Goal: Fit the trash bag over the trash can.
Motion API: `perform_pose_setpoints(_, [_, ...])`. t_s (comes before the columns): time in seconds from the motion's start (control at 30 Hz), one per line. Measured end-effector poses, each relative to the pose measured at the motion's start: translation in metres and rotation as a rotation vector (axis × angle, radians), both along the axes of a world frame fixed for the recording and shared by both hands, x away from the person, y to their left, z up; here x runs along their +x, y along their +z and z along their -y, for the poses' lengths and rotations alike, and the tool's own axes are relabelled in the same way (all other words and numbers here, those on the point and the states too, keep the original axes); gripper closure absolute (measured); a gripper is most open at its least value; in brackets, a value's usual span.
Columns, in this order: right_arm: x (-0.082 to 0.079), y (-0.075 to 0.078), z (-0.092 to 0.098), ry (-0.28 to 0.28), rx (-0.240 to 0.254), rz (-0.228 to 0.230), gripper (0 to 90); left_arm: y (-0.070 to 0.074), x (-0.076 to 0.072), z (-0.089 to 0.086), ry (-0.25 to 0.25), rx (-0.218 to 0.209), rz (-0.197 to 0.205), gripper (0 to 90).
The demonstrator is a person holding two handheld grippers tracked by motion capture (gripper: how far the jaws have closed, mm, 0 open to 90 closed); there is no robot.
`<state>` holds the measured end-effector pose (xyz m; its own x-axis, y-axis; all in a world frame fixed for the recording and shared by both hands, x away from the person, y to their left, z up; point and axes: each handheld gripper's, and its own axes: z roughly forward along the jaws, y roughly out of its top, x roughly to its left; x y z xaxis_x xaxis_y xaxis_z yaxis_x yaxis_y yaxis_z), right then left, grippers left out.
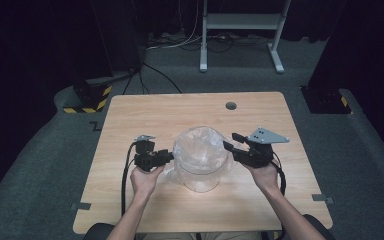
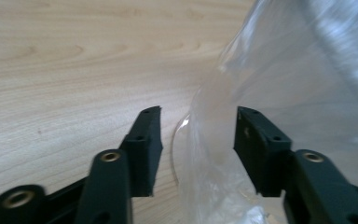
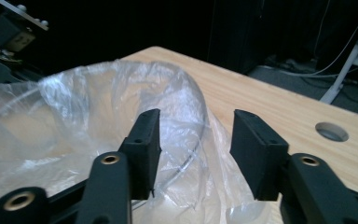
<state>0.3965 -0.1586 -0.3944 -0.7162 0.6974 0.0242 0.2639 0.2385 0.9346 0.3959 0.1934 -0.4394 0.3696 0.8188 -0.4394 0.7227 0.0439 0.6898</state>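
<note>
On my left, the left gripper (image 1: 168,155) sits low beside the clear container (image 1: 201,172), which stands near the middle of the wooden table (image 1: 130,115) with a thin plastic bag (image 1: 200,145) lining it and spilling over its rim. In the left gripper view, my jaws stand apart with a fold of the bag (image 2: 214,154) between them; it lies close to the right-hand jaw, and I cannot tell whether that pad touches it. On the other side of the container, the right gripper (image 1: 232,142) hovers at the rim. In the right gripper view, its jaws are apart too, with the bag's (image 3: 98,107) edge and the container's rim (image 3: 193,158) in the gap, unpinched.
</note>
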Motion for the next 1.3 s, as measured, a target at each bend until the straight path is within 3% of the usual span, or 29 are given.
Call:
perform_pose_setpoints(0.23, [-0.005,0.005,-0.007,0.039,-0.006,0.017,46.7,0.009,-0.005,-0.018,0.062,-0.049,0.047,36.7])
perform_pose_setpoints(0.47, [-0.004,0.006,-0.021,0.087,-0.03,0.021,44.5,0.015,-0.014,-0.022,0.042,-0.058,0.105,30.7])
perform_pose_setpoints(0.57, [-0.005,0.007,-0.026,0.113,-0.035,0.029,44.2,0.021,-0.019,-0.019,0.037,-0.061,0.15,28.3])
perform_pose_setpoints(0.77, [-0.012,0.006,-0.036,0.159,-0.075,0.036,44.0,0.03,-0.021,-0.011,0.023,-0.055,0.189,21.6])
perform_pose_setpoints(0.97, [-0.022,-0.003,-0.043,0.208,-0.109,0.008,44.0,0.037,-0.021,-0.002,0.001,-0.047,0.204,15.6])
perform_pose_setpoints(1.2, [-0.037,-0.007,-0.051,0.261,-0.134,0.007,43.9,0.044,-0.022,0.014,-0.021,-0.021,0.213,14.3])
perform_pose_setpoints(1.3, [-0.04,-0.007,-0.05,0.259,-0.119,0.005,43.6,0.045,-0.021,0.02,-0.048,-0.016,0.209,12.8])
